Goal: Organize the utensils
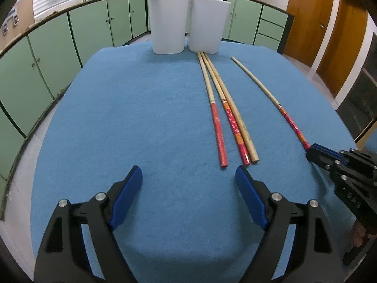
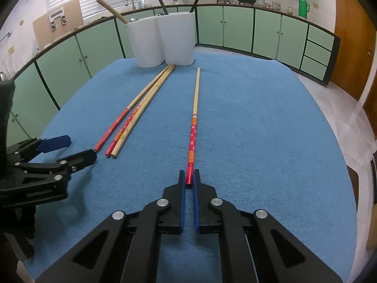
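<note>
right gripper [image 2: 189, 179]: clamped on red end of lone chopstick [image 2: 194, 110], which runs straight ahead of it
left gripper [image 1: 188, 176]: released, three chopsticks [image 1: 226, 108] just ahead-right
handling: light, stiff, thin; rolls, so pinch the painted end

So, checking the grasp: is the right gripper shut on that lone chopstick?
Shut: the right gripper pinches the lone chopstick's red end between its blue pads.

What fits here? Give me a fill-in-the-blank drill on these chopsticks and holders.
1. The right hand-held gripper is shut on the lone chopstick's ___ end.
2. The left hand-held gripper stands ___, holding nothing.
3. Beside the lone one, ___ chopsticks lie grouped on the blue cloth.
4. Two ___ plastic holders stand behind.

Missing: red; open; three; white
</note>
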Available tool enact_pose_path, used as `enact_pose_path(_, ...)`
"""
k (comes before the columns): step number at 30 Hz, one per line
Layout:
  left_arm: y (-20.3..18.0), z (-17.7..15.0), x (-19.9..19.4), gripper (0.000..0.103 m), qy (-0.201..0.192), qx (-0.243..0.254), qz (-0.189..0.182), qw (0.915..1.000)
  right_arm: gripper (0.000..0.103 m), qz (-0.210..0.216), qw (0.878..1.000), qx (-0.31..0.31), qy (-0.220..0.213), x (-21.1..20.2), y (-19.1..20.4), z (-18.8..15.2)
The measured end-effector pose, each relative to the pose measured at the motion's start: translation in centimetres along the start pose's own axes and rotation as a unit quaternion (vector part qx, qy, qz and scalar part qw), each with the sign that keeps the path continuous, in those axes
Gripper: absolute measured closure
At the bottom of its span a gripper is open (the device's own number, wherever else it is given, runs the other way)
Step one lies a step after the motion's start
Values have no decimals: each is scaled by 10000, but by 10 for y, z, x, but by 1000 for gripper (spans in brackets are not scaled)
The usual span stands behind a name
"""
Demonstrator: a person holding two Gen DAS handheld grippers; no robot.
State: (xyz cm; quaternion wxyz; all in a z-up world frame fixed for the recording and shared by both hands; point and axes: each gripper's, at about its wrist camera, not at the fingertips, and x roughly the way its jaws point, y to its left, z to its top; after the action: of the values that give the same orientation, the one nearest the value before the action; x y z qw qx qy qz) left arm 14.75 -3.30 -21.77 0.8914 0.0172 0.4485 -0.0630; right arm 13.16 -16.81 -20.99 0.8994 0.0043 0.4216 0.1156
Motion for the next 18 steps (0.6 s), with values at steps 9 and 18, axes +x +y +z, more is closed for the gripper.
enact_pose_path(9,-8,7,5,46,-50,106,78,9999,97,132,9998,114,-4,0,-5,-1)
enact_pose_path(18,-17,1,-1,79,-148,201,-105,9996,97,278,9993,265,13,1,-10,-1)
